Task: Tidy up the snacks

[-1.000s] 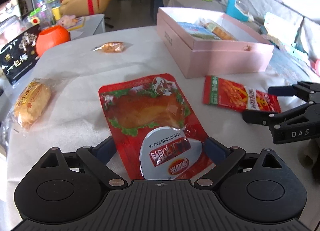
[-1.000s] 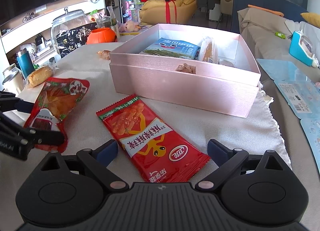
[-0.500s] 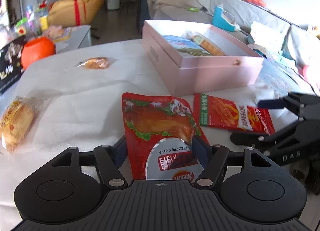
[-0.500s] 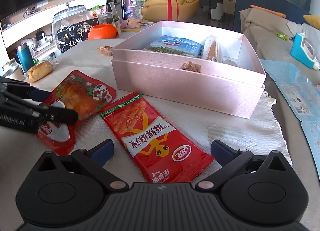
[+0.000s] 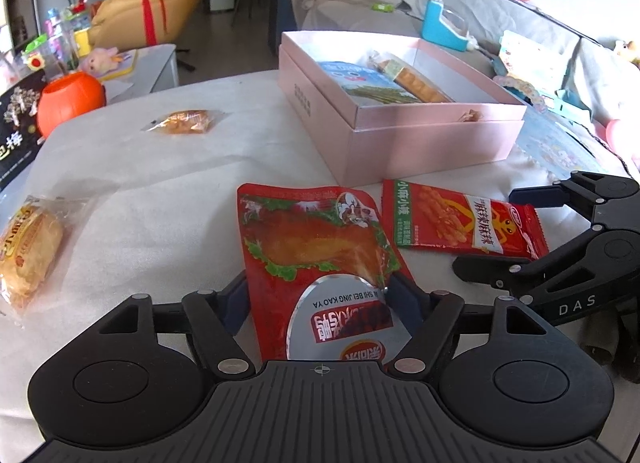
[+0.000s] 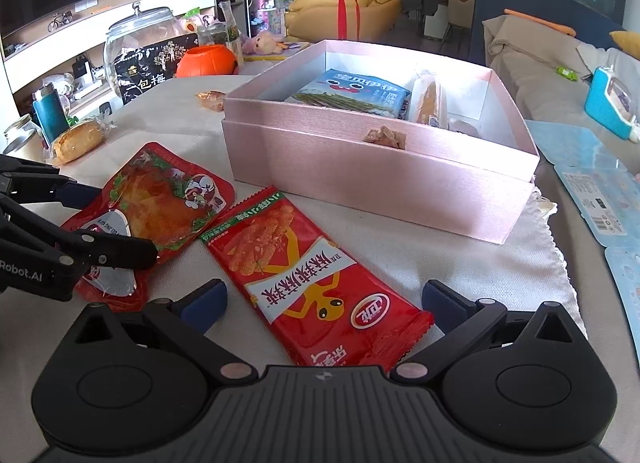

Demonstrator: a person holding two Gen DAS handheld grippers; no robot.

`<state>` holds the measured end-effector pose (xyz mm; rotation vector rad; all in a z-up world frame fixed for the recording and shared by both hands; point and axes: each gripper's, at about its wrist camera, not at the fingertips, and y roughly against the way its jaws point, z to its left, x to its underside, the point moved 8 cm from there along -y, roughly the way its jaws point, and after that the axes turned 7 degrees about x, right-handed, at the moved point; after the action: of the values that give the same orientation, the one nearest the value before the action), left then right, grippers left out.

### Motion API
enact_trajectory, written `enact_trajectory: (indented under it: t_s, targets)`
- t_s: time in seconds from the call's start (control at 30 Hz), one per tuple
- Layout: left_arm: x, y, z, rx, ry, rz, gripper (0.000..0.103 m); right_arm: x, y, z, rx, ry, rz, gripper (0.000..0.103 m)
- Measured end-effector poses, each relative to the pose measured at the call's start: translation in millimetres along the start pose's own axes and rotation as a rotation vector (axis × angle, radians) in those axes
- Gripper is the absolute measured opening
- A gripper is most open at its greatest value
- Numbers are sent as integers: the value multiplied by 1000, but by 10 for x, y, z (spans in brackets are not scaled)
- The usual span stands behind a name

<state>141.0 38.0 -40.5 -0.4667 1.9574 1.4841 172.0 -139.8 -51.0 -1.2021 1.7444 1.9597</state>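
A red roast-chicken pouch [image 5: 316,247] lies on the white cloth, and my left gripper [image 5: 318,291] is shut on its near end, a pad pressing each side edge so the foil crinkles. The right wrist view shows the same pouch [image 6: 168,199] between the left gripper's [image 6: 124,223] fingers. Just right of it lies a red spicy-strip packet [image 6: 316,283]. My right gripper [image 6: 324,297] stands open astride its near end, pads clear of it. Behind both stands an open pink box [image 6: 360,175] holding a blue packet [image 6: 352,93] and a biscuit pack [image 6: 428,101].
A wrapped bun [image 5: 28,239] lies at the left table edge and a small wrapped pastry [image 5: 184,121] farther back. An orange pumpkin pot [image 5: 68,101], a black bag [image 5: 16,135] and a glass jar [image 6: 136,43] crowd the far left. A sofa runs along the right.
The left jaws have closed in onto the chicken pouch, and the pouch has shifted right, close beside the spicy-strip packet. The right jaws have widened a little; that hand stayed put.
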Motion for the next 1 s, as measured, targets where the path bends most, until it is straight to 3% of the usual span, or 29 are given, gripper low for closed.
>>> enact_trajectory:
  t_s: [0.1, 0.13, 0.33, 0.4, 0.47, 0.57, 0.77, 0.9, 1.0]
  targets:
    - [-13, 34, -24, 10, 14, -10, 66, -2, -3, -3, 1, 0, -1, 103]
    - [-20, 50, -44, 25, 14, -24, 56, -7, -7, -2, 2, 0, -2, 103]
    - [-35, 114, -145, 15, -14, -70, 48, -17, -17, -7, 4, -2, -3, 103]
    - [-71, 183, -151, 25, 5, -94, 40, -22, -17, -2, 6, -2, -3, 103]
    - [-128, 289, -154, 19, 26, -129, 18, -21, -14, -1, 10, -4, -4, 103]
    - [-240, 421, -163, 5, 39, -176, 11, -20, -9, 3, 14, -8, -4, 103]
    - [-189, 265, -189, -45, 24, -68, 13, 2, 17, -2, 33, -22, -6, 103]
    - [-32, 40, -138, -18, 57, 59, 13, 6, 23, -15, 35, -26, -6, 103]
    - [-41, 18, -87, -33, 58, 27, 13, 6, 22, -15, 33, -27, -6, 103]
